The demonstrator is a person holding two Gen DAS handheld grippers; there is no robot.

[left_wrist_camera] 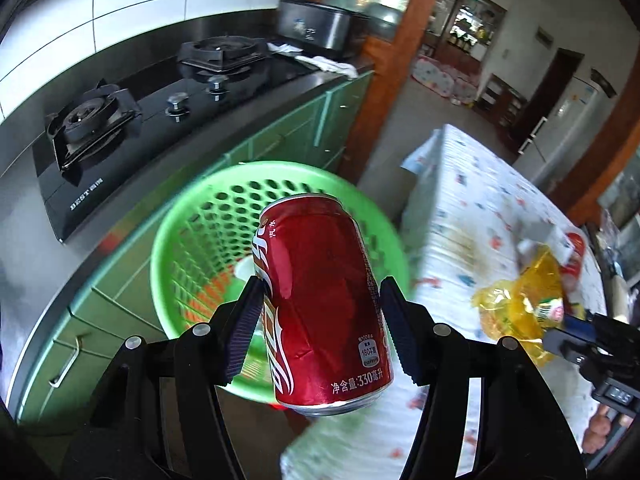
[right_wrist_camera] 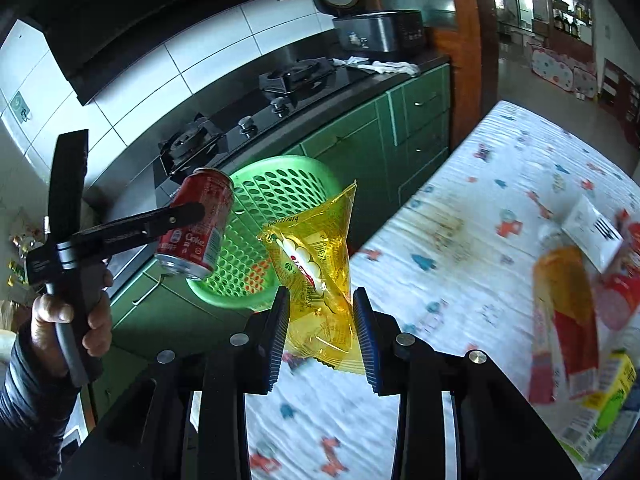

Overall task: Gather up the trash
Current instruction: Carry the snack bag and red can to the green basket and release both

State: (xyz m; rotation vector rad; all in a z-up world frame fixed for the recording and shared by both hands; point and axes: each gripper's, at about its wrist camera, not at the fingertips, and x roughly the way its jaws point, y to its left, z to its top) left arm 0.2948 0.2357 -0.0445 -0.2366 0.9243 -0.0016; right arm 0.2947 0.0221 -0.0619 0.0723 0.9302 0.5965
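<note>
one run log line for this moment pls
left gripper: shut on can | right gripper: shut on yellow wrapper | both near green basket

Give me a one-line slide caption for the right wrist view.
Right gripper carries a yellow wrapper toward the green basket while the left gripper holds a red can.

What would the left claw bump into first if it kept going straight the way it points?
Probably the green basket. The left claw, shut on the red cola can, points down toward the basket's open mouth, so the can would likely get there first. How far off the basket is cannot be told.
</note>
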